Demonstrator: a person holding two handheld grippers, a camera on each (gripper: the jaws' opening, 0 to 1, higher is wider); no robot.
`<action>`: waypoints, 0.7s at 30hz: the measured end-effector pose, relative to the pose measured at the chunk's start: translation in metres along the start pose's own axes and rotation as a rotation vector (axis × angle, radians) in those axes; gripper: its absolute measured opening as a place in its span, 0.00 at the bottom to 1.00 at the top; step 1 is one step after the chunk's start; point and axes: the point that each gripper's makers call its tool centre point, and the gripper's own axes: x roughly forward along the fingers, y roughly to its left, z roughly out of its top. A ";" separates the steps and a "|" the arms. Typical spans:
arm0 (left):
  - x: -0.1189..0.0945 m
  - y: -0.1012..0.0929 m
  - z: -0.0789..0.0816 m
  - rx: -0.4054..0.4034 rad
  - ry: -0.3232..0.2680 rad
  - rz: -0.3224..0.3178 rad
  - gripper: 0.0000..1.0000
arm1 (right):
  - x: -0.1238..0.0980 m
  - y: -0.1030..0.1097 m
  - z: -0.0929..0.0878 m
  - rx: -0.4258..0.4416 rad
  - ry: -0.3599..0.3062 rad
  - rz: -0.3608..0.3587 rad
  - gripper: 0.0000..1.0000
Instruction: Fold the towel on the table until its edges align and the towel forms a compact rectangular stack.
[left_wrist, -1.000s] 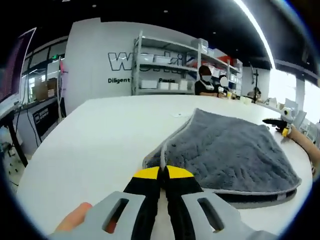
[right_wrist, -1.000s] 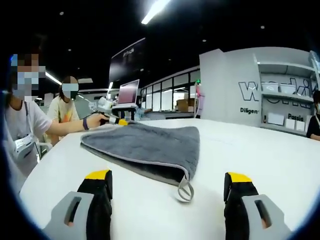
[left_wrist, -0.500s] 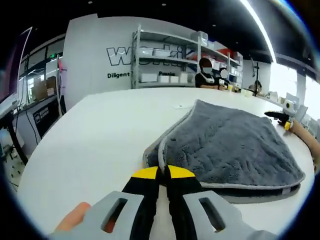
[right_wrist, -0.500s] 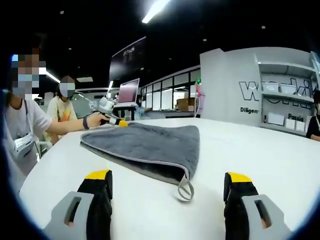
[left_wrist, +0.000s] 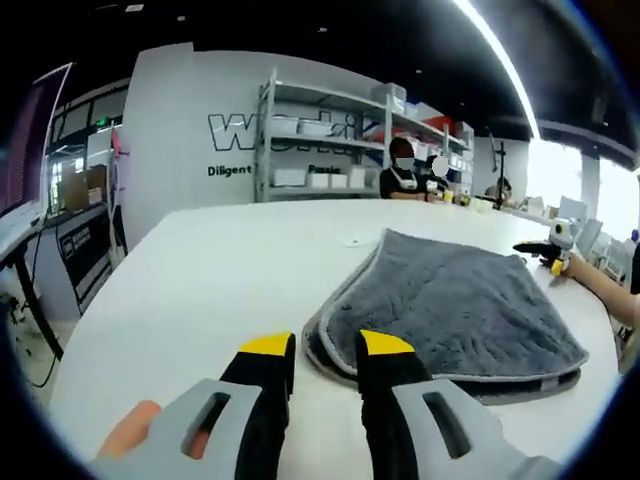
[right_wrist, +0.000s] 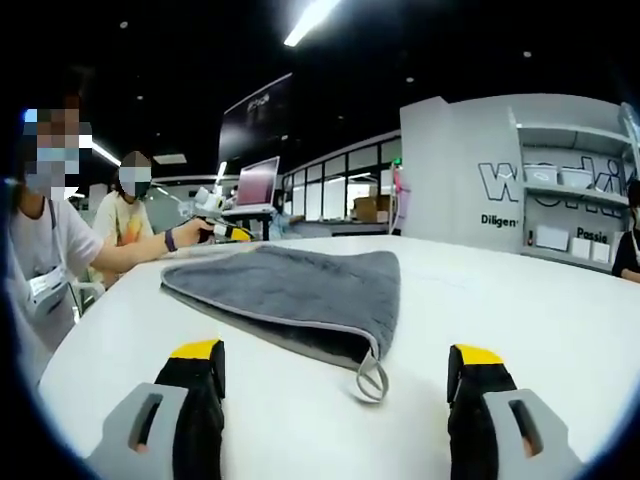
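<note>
— Towel (left_wrist: 455, 310) position?
— Folded grey on the white table (left_wrist: 200, 270), just ahead of the left gripper (left_wrist: 327, 345), whose jaws stand slightly parted, holding nothing.
— Right gripper (right_wrist: 335, 360)?
— Level and low over the table, jaws wide apart, empty, towel's hanging loop (right_wrist: 370, 380) between them.

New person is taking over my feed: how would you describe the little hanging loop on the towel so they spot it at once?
Start at the big white table and find the folded grey towel lying on it. Follow its pale trimmed edge to the corner nearest the right tool: there a small grey loop lies flat on the tabletop, the one part sticking out beyond the towel's outline.
</note>
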 end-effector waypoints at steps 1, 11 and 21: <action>-0.001 -0.003 0.003 0.006 -0.013 -0.016 0.29 | 0.000 0.000 0.000 0.000 -0.001 0.000 0.94; -0.001 -0.023 0.014 0.026 -0.050 -0.151 0.50 | -0.001 -0.002 0.001 0.001 -0.001 -0.001 0.94; -0.004 -0.033 0.024 0.003 -0.077 -0.254 0.74 | -0.002 -0.005 0.001 0.000 0.000 -0.001 0.94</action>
